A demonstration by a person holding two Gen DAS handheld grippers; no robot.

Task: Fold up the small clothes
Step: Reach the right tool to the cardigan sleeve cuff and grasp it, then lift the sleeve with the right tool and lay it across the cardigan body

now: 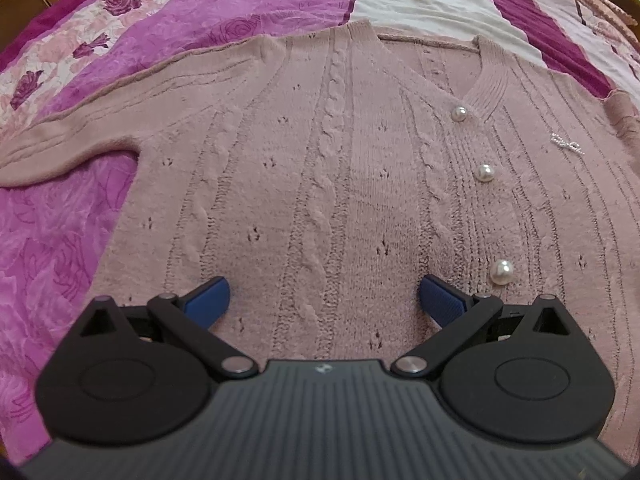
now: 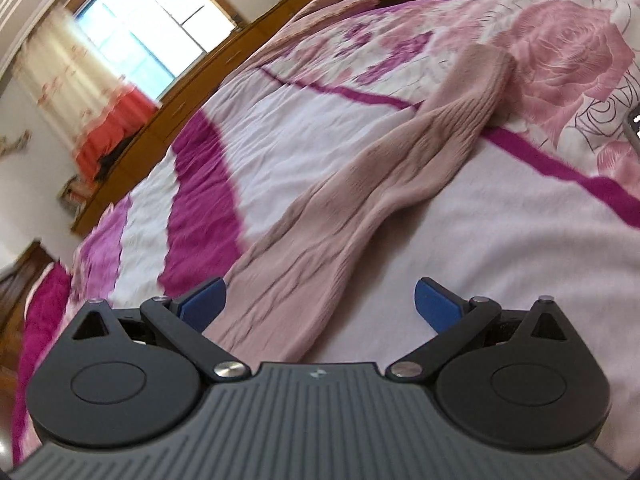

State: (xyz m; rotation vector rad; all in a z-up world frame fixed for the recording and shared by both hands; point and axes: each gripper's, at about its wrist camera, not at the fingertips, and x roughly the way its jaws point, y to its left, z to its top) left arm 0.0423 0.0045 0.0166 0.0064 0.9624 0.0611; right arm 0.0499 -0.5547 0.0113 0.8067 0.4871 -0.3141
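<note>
A dusty-pink cable-knit cardigan (image 1: 340, 152) lies flat on the bed, front up, neckline at the far side, with pearl buttons (image 1: 485, 172) down its right of centre. Its left sleeve (image 1: 72, 136) stretches out to the left. My left gripper (image 1: 324, 300) hovers over the cardigan's lower body, open, its blue pads (image 1: 208, 300) wide apart and holding nothing. In the right wrist view the other sleeve (image 2: 380, 184) runs away from me across the bedspread, rumpled. My right gripper (image 2: 320, 304) is open over the sleeve's near end, nothing between its fingers.
The bedspread (image 1: 60, 240) is magenta and pink with rose prints and white bands. A wooden headboard or cabinet (image 2: 168, 120) runs along the far side of the bed, below a curtained window (image 2: 132, 28). A dark object's edge (image 2: 634, 128) shows at the far right.
</note>
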